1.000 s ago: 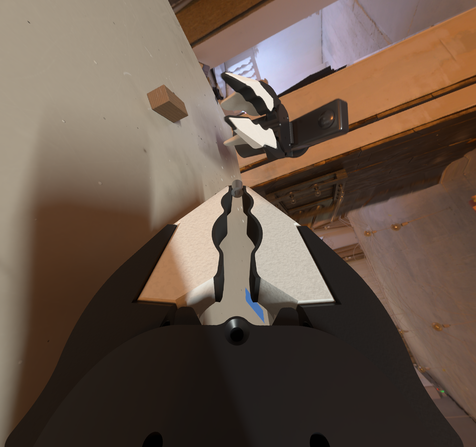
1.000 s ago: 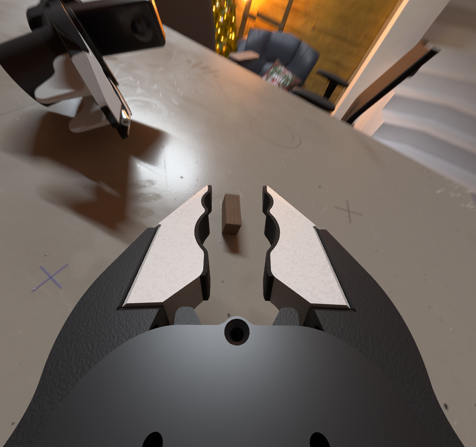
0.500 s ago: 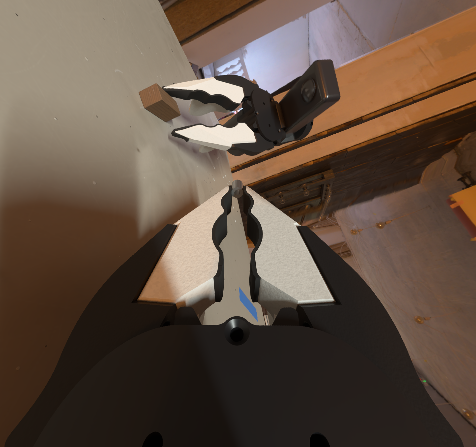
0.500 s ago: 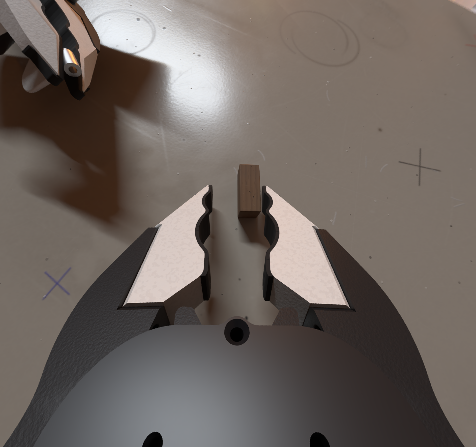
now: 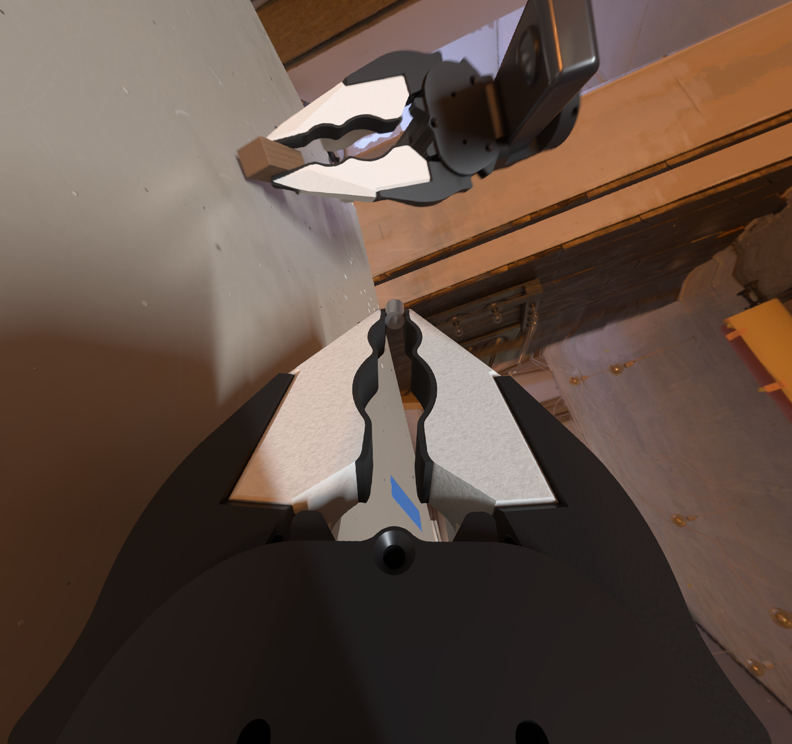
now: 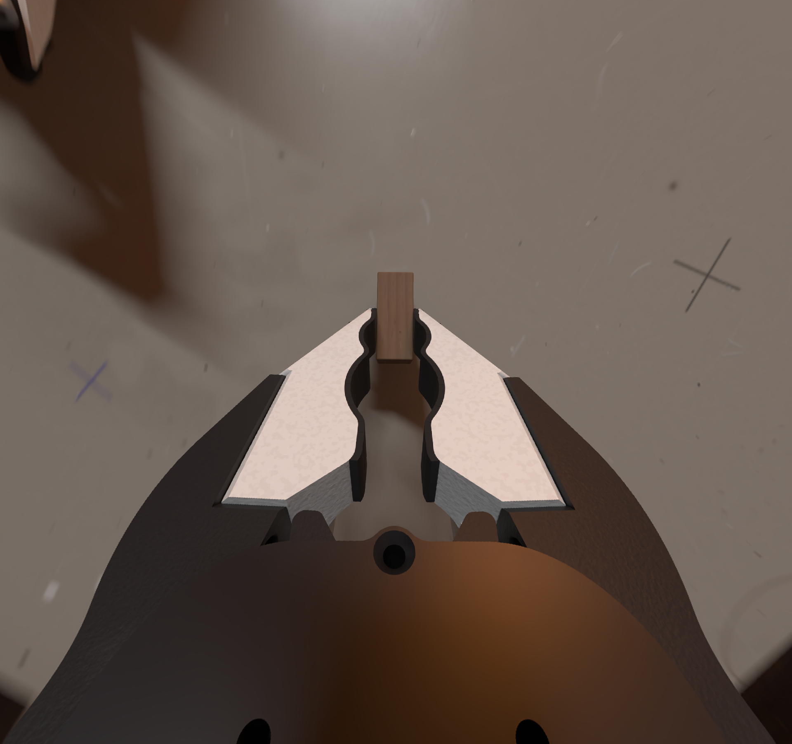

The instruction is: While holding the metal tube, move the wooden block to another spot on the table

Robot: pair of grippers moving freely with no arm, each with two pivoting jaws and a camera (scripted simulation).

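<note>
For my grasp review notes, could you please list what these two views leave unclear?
- Metal tube: left wrist view shows only its end past the left gripper; the fingers hide the rest.
- Wooden block: right wrist view cannot tell whether it is lifted off the table; the right gripper covers its sides and underside.
- Left gripper in right wrist view: cut off by the top-left edge.

Your right gripper point(image 6: 394, 316) has its fingertips pressed against both sides of the wooden block point(image 6: 394, 317), which pokes out ahead of them over the table point(image 6: 557, 144), a dark cross mark point(image 6: 706, 279) off to their right.
</note>
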